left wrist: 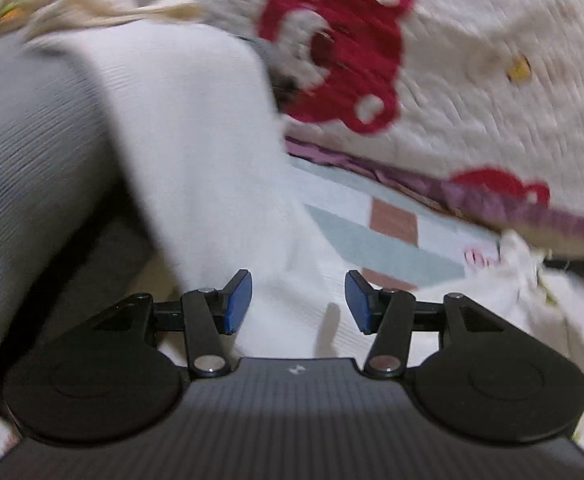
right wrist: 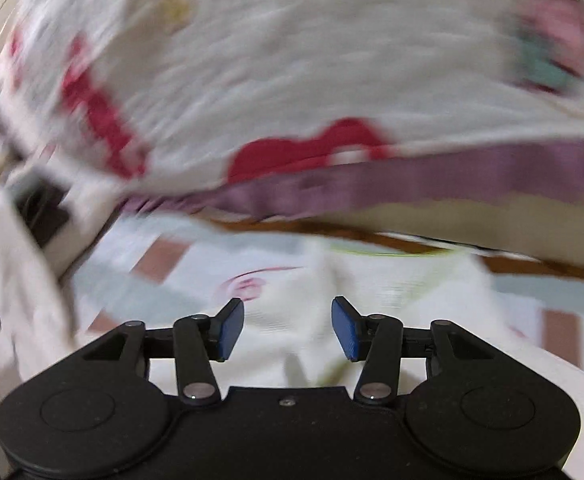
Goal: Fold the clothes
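White ribbed garment (left wrist: 211, 168), soft and finely textured, draped from upper left down between the left gripper (left wrist: 298, 300) fingers, blue pads (left wrist: 239, 300) spread apart, nothing pinched. Grey ribbed cloth (left wrist: 23, 152) beside it at left. Quilted cream blanket (left wrist: 472, 80) (red bear shapes, purple binding) beyond, over a checked sheet (left wrist: 388, 240). Right gripper (right wrist: 287, 328) likewise released, above crumpled white printed fabric (right wrist: 392, 292); heavily blurred.

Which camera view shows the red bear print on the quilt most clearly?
The left wrist view: the red bear print appears whole there, ears and face outline visible. The right wrist view shows only blurred red patches on the quilt.
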Demonstrator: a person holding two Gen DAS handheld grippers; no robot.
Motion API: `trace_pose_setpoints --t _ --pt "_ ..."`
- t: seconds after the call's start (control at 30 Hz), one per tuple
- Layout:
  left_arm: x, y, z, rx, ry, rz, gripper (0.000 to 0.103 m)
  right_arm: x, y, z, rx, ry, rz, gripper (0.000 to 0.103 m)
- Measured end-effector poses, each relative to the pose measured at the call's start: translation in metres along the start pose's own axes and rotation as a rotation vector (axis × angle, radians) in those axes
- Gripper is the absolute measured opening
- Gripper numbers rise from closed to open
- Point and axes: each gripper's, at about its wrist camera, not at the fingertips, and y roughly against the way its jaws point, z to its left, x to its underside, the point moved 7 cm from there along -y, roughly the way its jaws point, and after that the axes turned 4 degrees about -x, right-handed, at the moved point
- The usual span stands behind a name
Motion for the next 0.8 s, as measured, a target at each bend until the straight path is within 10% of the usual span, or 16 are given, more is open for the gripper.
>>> trace_pose_setpoints --t 0.37,0.4,0.47,0.8 --pt "0.001 -0.002 0.014 0.007 0.041 -0.084 0.051 0.004 -0.049 -0.020 0.175 -0.027 0.070 0.066" --pt "0.001 0.002 0.015 -0.010 0.032 -0.107 0.051 0.005 -0.052 -0.019 0.150 -0.022 0.073 0.063" --pt "0.001 0.009 0.017 -0.047 0.019 -0.149 0.051 0.005 -0.053 -0.018 0.111 -0.004 0.073 0.006" --pt "0.005 0.018 0.025 -0.075 0.024 -0.100 0.051 -0.007 -0.039 -0.038 0.291 -0.064 -0.090 0.004"
